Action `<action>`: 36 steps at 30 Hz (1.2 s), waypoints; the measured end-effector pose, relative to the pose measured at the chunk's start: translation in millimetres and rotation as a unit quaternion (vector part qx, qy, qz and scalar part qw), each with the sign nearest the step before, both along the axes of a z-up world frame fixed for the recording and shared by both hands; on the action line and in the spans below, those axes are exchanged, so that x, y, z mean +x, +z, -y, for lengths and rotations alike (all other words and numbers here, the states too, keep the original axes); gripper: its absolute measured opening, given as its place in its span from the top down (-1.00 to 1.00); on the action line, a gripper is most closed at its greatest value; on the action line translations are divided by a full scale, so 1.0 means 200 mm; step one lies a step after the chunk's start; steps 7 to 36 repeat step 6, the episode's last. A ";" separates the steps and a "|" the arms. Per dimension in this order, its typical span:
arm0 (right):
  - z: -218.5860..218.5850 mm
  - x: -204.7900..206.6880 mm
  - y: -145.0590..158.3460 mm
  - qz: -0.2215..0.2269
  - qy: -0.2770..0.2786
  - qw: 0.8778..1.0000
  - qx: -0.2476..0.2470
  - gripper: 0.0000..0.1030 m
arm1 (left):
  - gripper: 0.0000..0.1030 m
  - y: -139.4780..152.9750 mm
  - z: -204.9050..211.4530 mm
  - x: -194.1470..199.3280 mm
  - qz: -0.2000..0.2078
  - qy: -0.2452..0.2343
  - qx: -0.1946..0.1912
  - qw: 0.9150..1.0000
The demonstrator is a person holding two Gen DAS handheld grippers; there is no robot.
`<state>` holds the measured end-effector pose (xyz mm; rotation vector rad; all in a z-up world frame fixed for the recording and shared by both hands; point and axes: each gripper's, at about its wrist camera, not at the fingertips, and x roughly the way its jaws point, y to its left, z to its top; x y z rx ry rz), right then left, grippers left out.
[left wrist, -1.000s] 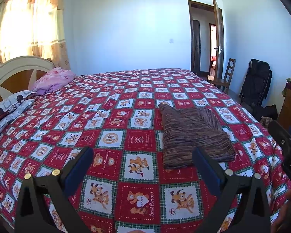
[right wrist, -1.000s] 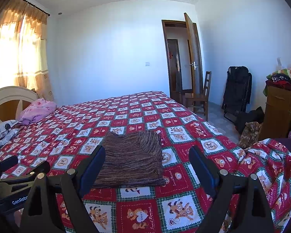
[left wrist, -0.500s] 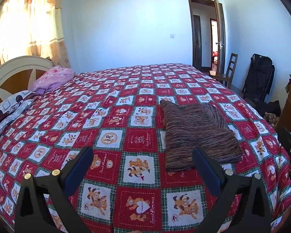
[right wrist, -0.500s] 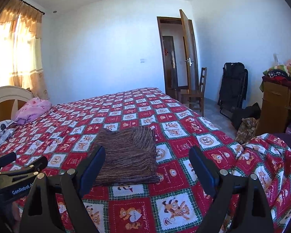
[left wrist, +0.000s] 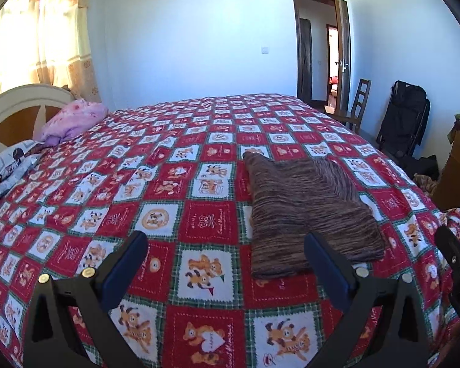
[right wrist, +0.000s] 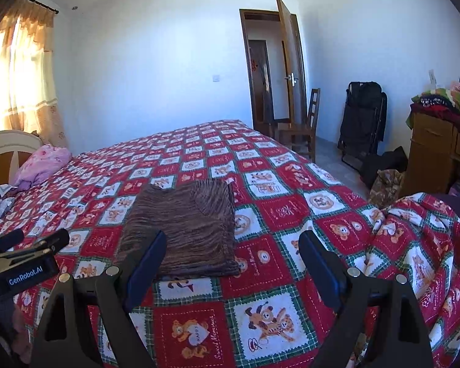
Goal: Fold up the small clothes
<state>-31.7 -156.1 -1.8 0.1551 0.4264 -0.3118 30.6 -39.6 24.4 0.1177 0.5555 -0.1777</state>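
While the left gripper (left wrist: 225,263) hovers over the patchwork bedspread (left wrist: 156,184) with its jaws spread wide and nothing between them, the left wrist view shows the folded brown striped garment (left wrist: 306,211) lying flat on that bedspread, just beyond the right-hand finger. From the right wrist view, the right gripper (right wrist: 231,263) likewise stands released and empty, the garment (right wrist: 187,227) resting on the bedspread just ahead of its left-hand finger, with the left gripper (right wrist: 24,245) visible beside the garment at the frame's left edge.
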 end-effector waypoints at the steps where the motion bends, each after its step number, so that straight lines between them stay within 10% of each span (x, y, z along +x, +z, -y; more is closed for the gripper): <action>1: 0.01 0.00 -0.01 -0.003 0.000 1.000 0.002 -0.71 | -1.00 0.00 0.00 0.01 -0.002 -0.001 -0.001 1.000; 36: 0.03 0.02 -0.04 -0.014 -0.005 1.000 0.005 -0.71 | -1.00 -0.03 0.02 0.07 -0.020 -0.004 -0.002 1.000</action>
